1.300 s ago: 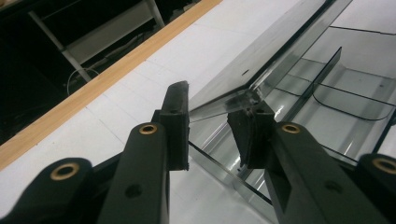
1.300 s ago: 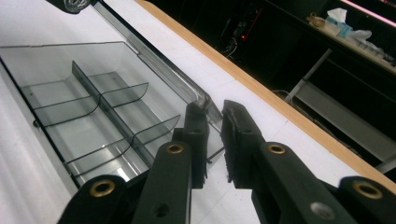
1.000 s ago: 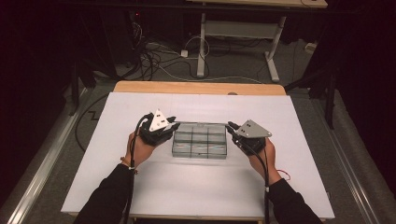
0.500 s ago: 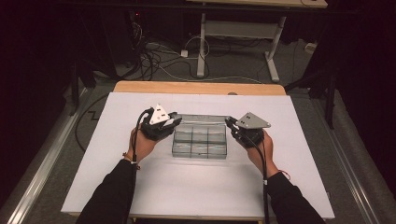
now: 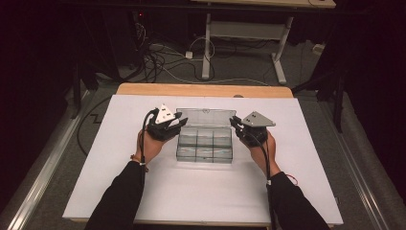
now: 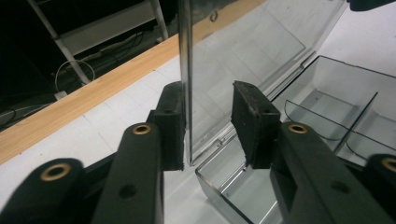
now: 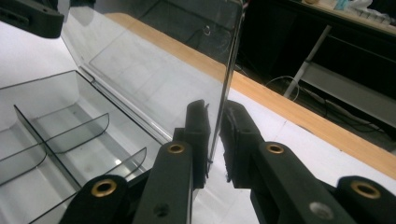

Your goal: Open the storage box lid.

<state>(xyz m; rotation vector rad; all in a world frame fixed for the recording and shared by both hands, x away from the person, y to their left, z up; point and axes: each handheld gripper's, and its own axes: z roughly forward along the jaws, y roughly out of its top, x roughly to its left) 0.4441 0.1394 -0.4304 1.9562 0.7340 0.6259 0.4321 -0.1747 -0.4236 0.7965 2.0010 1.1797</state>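
Observation:
A clear plastic compartment box (image 5: 205, 146) lies mid-table with its lid (image 5: 206, 116) raised nearly upright. My left gripper (image 5: 180, 122) sits at the lid's left edge. In the left gripper view that edge (image 6: 188, 93) lies against one pad (image 6: 173, 126) while the other pad (image 6: 250, 122) stands clear of it. These jaws have just been opening around the edge. My right gripper (image 5: 234, 122) is at the lid's right edge. The right gripper view shows its pads (image 7: 198, 140) pinching the thin edge (image 7: 229, 74). The box's compartments (image 7: 60, 135) look empty.
The white tabletop (image 5: 201, 191) spreads around the box, with a wooden strip (image 5: 206, 89) along its far edge. Beyond it are floor cables (image 5: 163, 62) and a desk frame (image 5: 249, 33). A person's forearms (image 5: 119, 191) come in from the bottom.
The lid has swung from closed to nearly upright. Both grippers moved back with its far corners.

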